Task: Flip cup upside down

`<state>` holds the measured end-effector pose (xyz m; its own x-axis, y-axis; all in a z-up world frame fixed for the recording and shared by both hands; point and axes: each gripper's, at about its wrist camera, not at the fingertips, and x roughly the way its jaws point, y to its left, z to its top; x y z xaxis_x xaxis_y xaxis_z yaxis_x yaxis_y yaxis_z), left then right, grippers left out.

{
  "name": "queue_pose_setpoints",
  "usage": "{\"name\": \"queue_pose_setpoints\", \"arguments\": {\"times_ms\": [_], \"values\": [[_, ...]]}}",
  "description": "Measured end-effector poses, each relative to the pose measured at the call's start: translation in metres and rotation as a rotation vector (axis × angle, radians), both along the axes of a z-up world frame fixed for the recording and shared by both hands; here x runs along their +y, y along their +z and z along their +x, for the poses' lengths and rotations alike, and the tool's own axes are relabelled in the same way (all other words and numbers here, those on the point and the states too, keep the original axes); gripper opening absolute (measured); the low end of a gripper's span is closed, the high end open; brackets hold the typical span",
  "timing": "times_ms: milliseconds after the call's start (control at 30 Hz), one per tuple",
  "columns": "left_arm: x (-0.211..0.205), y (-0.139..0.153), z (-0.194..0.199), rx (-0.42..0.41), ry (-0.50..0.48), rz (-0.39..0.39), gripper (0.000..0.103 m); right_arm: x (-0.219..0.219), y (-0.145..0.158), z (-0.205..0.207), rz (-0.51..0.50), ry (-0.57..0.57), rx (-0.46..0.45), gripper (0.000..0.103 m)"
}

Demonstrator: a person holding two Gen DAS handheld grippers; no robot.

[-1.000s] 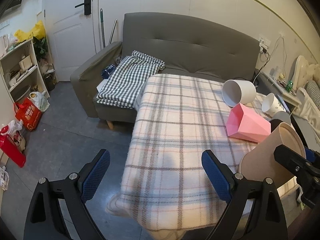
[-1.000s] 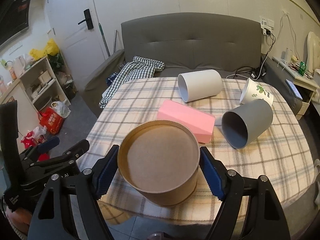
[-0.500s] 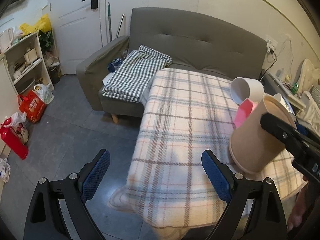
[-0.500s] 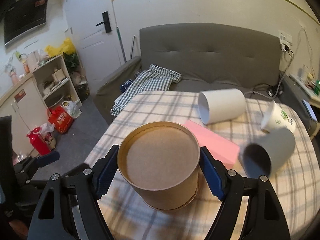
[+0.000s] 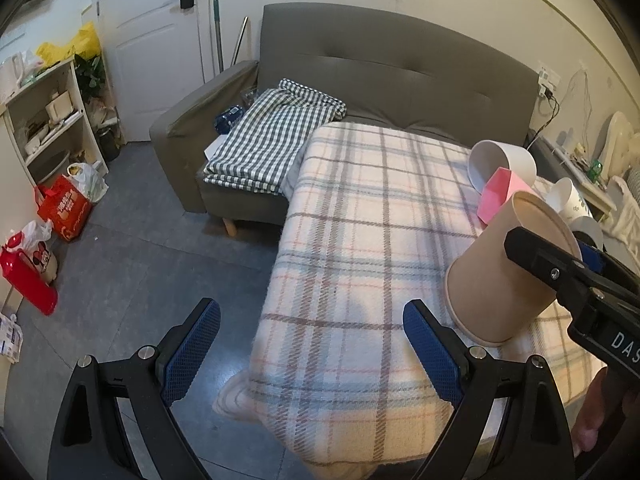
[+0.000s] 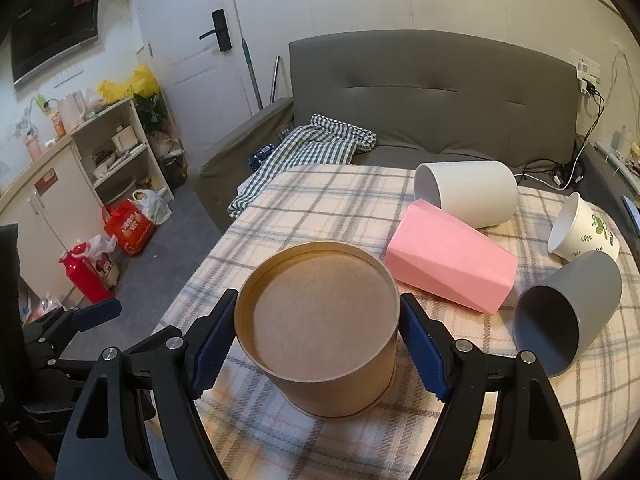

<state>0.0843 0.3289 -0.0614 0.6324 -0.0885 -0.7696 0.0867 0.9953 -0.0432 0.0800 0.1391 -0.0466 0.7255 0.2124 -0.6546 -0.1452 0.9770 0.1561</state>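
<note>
Since the earlier frames the brown paper cup [image 6: 320,328] has been turned further over and lowered, its base now facing up and its rim coming down onto the plaid blanket [image 6: 332,216] near the table's front edge. In the left wrist view the cup [image 5: 504,280] is leaning, its lower rim touching or just above the cloth; I cannot tell which. The blanket is covering a table that is standing against a grey sofa [image 6: 432,92], with a white door [image 6: 192,40] and an open shelf [image 6: 120,148] lining the room's left side. The right gripper [image 6: 318,338] is pinching the cup, its blue pads pressing on opposite sides of the wall. The left gripper [image 5: 312,348] is hovering over the table's left front corner, fingers spread wide and holding nothing. Behind the cup, a pink cup [image 6: 448,268], a white cup [image 6: 468,196], a grey cup [image 6: 568,312] and a leaf-printed paper cup [image 6: 580,232] are lying on their sides, well apart from the gripper.
</note>
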Motion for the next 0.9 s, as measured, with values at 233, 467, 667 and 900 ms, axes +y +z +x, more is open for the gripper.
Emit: {"name": "queue_pose_setpoints", "arguments": {"times_ms": [233, 467, 667, 900], "values": [[-0.004, 0.009, -0.006, -0.036, -0.004, -0.016, 0.095, -0.007, 0.010, -0.006, 0.038, 0.000, -0.019, 0.092], [-0.014, 0.035, -0.017, -0.146, 0.021, 0.002, 0.095, -0.025, 0.060, -0.035, -0.002, 0.027, -0.166, 0.094], [-0.024, 0.066, -0.037, -0.294, 0.012, -0.052, 0.095, -0.071, 0.086, -0.058, -0.081, -0.042, -0.220, 0.096], [-0.040, 0.072, -0.058, -0.312, -0.031, -0.113, 0.100, -0.112, 0.066, -0.080, -0.125, -0.126, -0.155, 0.103]]}}
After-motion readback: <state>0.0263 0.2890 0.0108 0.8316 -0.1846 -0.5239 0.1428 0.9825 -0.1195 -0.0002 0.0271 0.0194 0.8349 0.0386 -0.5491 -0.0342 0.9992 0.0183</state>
